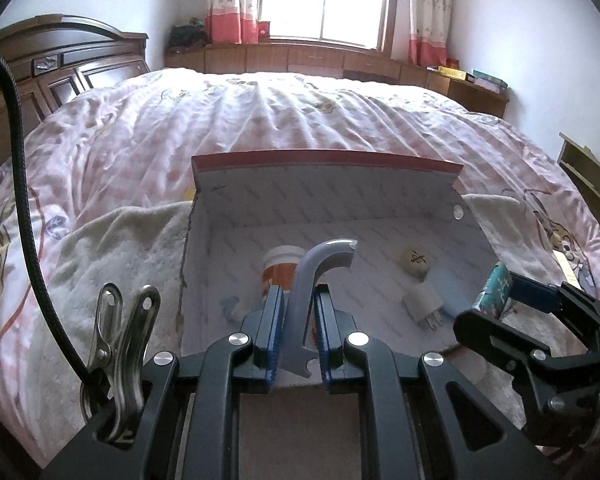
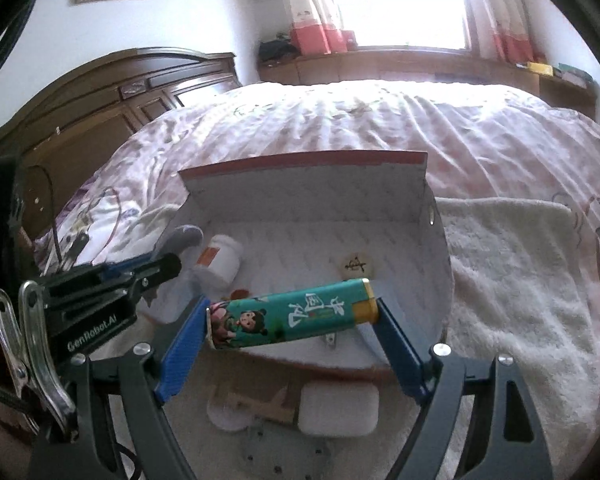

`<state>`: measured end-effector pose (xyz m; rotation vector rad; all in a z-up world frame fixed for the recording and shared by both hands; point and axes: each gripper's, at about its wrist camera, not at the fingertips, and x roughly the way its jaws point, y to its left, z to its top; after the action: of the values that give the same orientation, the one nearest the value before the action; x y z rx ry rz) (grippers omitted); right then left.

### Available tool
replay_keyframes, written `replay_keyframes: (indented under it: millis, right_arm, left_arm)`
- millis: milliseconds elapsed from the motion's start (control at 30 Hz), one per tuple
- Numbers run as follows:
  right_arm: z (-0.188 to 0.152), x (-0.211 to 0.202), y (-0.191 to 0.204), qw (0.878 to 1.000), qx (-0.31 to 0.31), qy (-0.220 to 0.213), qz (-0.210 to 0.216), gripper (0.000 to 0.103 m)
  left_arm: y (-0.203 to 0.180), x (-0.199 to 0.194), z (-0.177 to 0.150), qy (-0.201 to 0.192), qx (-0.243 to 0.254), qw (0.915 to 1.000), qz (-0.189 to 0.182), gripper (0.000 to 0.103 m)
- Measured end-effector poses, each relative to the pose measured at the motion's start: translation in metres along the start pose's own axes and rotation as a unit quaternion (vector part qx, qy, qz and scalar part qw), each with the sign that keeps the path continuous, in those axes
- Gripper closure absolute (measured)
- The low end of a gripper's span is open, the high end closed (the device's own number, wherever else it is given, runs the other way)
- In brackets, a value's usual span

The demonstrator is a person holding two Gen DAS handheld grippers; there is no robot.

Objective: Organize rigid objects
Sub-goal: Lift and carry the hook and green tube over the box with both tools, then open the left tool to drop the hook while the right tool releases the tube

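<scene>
An open white cardboard box (image 1: 324, 196) with a red rim lies on the bed; it also shows in the right wrist view (image 2: 308, 200). My left gripper (image 1: 297, 312) is shut on a grey hook-shaped tool (image 1: 312, 280), held over the box's front left. My right gripper (image 2: 292, 320) is shut on a teal cartoon-printed box (image 2: 288, 312), gripped end to end above the box's front edge; it also shows in the left wrist view (image 1: 494, 286). Inside the box lie a white bottle with an orange label (image 2: 220, 260), a round chess piece (image 2: 358, 266) and a white plug (image 1: 422, 300).
A cream fleece blanket (image 2: 512, 280) lies under the box on the pink quilt (image 1: 284, 112). In front of the box lie a white rectangular case (image 2: 338, 408), a wooden piece (image 2: 260, 404) and a white round lid (image 2: 226, 414). A dark wooden headboard (image 2: 100, 96) stands at left.
</scene>
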<state>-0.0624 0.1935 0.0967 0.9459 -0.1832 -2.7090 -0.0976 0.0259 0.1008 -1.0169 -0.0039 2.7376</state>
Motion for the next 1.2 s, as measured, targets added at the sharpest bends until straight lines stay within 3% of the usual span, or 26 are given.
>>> replay_keyframes:
  millis: [367,967,1067,1200]
  right_arm:
    - [0.01,0.018,-0.01,0.999,0.02,-0.008,-0.029,0.017]
    - [0.009,0.048,-0.019,0.999,0.021,0.019,-0.043,0.017]
    - [0.007,0.051,-0.022,0.999,0.029,0.021,-0.041,0.017]
    - [0.007,0.049,-0.024,0.999,0.036,0.009,-0.034,0.013]
  left_arm:
    - [-0.004,0.027,0.014,0.011,-0.002,0.9999,0.001,0.086]
    - [-0.004,0.052,0.021,0.014,0.015,0.9994,0.027,0.086]
    - [-0.005,0.053,0.022,0.016,0.019,0.9992,0.031,0.077]
    - [-0.005,0.053,0.021,0.017,0.016,0.9992,0.031,0.076]
